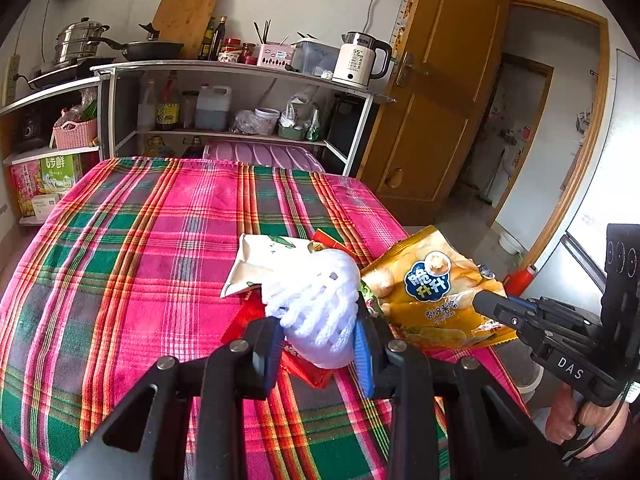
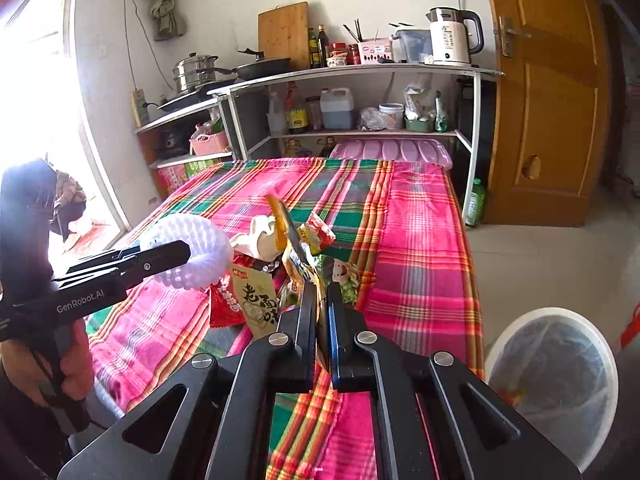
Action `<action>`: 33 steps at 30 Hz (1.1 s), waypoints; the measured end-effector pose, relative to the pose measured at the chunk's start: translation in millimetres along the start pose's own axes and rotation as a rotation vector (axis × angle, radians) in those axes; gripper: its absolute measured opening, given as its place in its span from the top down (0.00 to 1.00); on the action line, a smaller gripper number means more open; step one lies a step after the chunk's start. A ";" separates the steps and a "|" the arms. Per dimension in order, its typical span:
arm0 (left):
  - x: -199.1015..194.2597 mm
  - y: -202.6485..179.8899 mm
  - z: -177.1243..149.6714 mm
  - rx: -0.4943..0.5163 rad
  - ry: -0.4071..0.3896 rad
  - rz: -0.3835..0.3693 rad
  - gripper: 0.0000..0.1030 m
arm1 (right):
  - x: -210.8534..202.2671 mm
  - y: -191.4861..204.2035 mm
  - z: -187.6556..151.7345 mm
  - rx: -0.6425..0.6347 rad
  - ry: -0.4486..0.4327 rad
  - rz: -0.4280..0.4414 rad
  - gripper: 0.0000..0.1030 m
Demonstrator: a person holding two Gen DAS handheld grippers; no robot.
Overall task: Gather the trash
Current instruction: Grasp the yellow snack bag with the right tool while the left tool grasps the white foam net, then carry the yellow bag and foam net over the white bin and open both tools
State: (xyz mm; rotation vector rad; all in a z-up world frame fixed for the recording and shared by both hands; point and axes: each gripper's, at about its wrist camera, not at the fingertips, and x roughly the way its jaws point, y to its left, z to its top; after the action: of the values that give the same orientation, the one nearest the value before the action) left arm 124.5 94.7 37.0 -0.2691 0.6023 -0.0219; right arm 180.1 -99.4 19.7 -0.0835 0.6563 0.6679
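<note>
My left gripper (image 1: 318, 330) is shut on a white foam fruit net (image 1: 316, 300), held just above the plaid tablecloth (image 1: 140, 240); the net also shows in the right wrist view (image 2: 196, 252). My right gripper (image 2: 320, 304) is shut on a yellow chip bag (image 2: 292, 236), seen edge-on; in the left wrist view the bag (image 1: 432, 292) is held up at the table's right edge by that gripper (image 1: 486, 304). Under them lie a white wrapper (image 1: 264, 260), a red wrapper (image 1: 308, 368) and a beige snack packet (image 2: 256, 300).
A white bin with a clear liner (image 2: 552, 376) stands on the floor right of the table. Kitchen shelves (image 1: 240, 68) with a kettle (image 1: 360, 60) and pans stand behind the table. A wooden door (image 1: 440, 80) is open at the right.
</note>
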 end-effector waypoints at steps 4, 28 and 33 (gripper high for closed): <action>-4.7 -10.1 0.2 0.015 -0.009 -0.007 0.70 | -8.1 -4.7 -6.1 0.010 -0.005 -0.012 0.96; 2.7 -98.9 3.4 0.119 -0.001 -0.149 0.70 | -83.7 -59.4 -33.7 0.119 -0.090 -0.149 0.97; 16.1 -132.9 -1.0 0.166 0.023 -0.202 0.70 | -99.2 -84.6 -44.9 0.173 -0.099 -0.206 0.97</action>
State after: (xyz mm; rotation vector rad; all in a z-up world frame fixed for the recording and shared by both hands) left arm 144.9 -35.3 61.3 -0.1677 0.5904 -0.2691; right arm 147.8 -233.0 31.3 0.0415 0.5985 0.4124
